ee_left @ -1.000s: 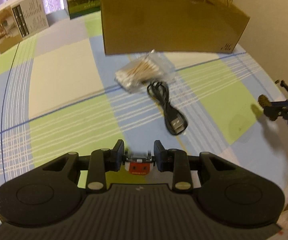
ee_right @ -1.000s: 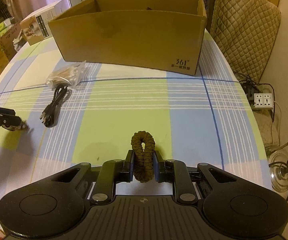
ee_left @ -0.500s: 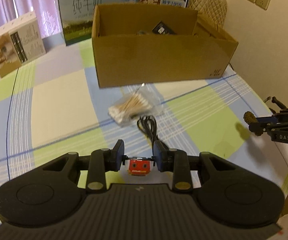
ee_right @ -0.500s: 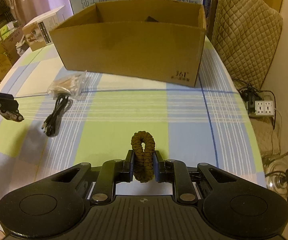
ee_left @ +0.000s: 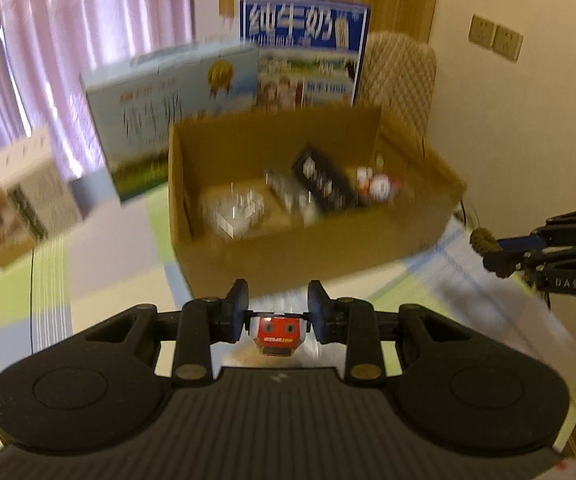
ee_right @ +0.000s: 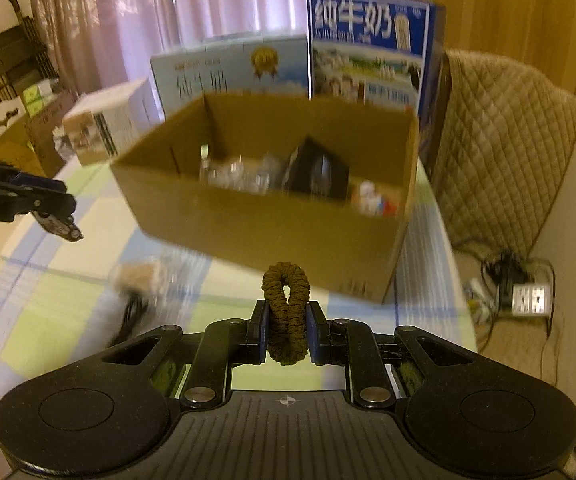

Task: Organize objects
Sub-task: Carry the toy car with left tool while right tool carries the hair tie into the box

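My left gripper [ee_left: 276, 312] is shut on a small red toy car [ee_left: 277, 334], held in the air in front of the open cardboard box [ee_left: 288, 256]. My right gripper [ee_right: 286, 318] is shut on a brown hair scrunchie [ee_right: 285, 312], raised before the same box [ee_right: 288, 240]. The box holds a black packet [ee_right: 316, 172], clear plastic items [ee_right: 239, 174] and a small red-and-white item [ee_left: 376, 186]. The right gripper also shows at the right edge of the left wrist view [ee_left: 504, 252]; the left gripper shows at the left of the right wrist view [ee_right: 61, 226].
A bag of cotton swabs [ee_right: 143, 276] and a black USB cable [ee_right: 127, 316] lie on the checked tablecloth [ee_right: 47, 312]. Milk cartons [ee_right: 368, 44] stand behind the box, a small white box [ee_right: 103, 128] to its left. A quilted chair [ee_right: 504, 140] and a power strip [ee_right: 528, 296] are at the right.
Both grippers have risen and moved toward the box, so its inside now shows. Each still holds its object. The view is motion-blurred.
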### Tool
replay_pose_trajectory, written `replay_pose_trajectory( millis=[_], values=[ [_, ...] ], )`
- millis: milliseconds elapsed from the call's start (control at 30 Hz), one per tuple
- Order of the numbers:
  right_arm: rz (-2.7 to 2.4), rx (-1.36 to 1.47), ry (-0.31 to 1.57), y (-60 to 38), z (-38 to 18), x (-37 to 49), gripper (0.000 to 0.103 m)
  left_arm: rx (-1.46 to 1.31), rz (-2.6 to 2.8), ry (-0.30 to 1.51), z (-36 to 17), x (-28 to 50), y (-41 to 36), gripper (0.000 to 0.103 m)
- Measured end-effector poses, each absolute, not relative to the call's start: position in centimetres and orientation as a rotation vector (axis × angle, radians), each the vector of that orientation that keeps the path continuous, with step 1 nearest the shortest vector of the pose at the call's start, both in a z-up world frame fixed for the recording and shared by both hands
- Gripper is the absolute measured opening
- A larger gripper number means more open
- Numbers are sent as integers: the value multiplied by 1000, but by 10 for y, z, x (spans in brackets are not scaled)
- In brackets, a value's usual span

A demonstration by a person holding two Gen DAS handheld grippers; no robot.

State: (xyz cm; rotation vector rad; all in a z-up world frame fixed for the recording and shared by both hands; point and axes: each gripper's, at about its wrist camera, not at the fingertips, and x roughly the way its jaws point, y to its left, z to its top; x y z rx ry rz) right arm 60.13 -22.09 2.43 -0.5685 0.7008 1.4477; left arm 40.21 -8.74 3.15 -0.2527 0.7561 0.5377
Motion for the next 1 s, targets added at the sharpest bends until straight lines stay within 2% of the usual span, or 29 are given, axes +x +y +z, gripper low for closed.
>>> replay_pose_trajectory(
  millis=[200, 367, 1000],
  values=[
    [1458, -550, 638, -181, 49, 618, 16, -201, 547, 697, 59, 443, -58, 27],
    [1457, -527, 624, -145, 56, 635, 16, -196, 559, 694, 62, 478, -31, 27],
    [1339, -595, 711, -19, 2, 700, 16, -271, 601, 784, 3, 565, 52, 27]
  ],
)
